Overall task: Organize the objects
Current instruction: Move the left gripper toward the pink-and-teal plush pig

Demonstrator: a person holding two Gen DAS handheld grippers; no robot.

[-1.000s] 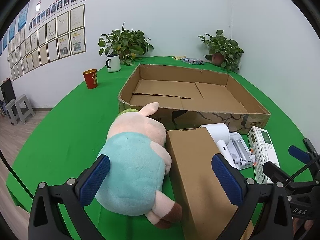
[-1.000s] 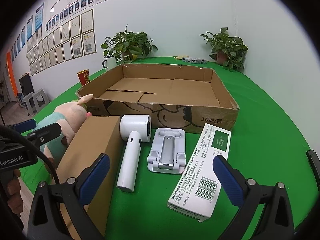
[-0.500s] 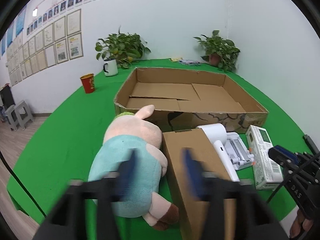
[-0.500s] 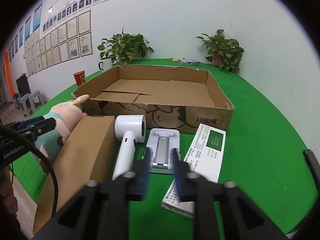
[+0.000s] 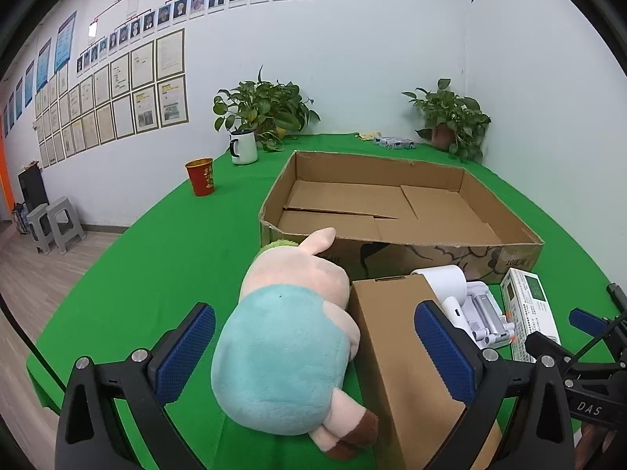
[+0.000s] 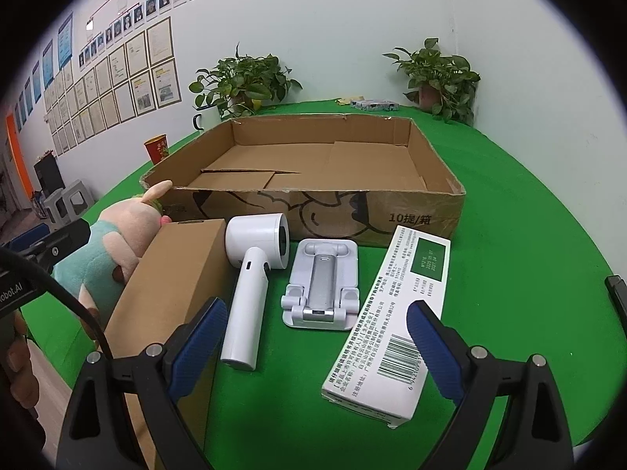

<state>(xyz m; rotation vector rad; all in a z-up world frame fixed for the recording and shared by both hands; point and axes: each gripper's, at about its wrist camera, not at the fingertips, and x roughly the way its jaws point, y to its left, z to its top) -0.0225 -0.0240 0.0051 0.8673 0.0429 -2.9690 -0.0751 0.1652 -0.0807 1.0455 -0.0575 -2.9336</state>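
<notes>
In your left-wrist view, your left gripper [image 5: 313, 346] is opening, empty, over the plush pig [image 5: 288, 348] at lower centre, below the empty cardboard tray [image 5: 505, 262]; in your right-wrist view, your right gripper [image 6: 315, 342] is opening, holding nothing, above the white handheld device [image 6: 250, 290], ready for packing.

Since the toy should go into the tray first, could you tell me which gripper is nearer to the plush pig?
Left. The left gripper, jaws opening with nothing gripped, hangs right over the plush pig. The right gripper, also opening, sits beyond the brown box, over the hair dryer and phone stand.
</notes>
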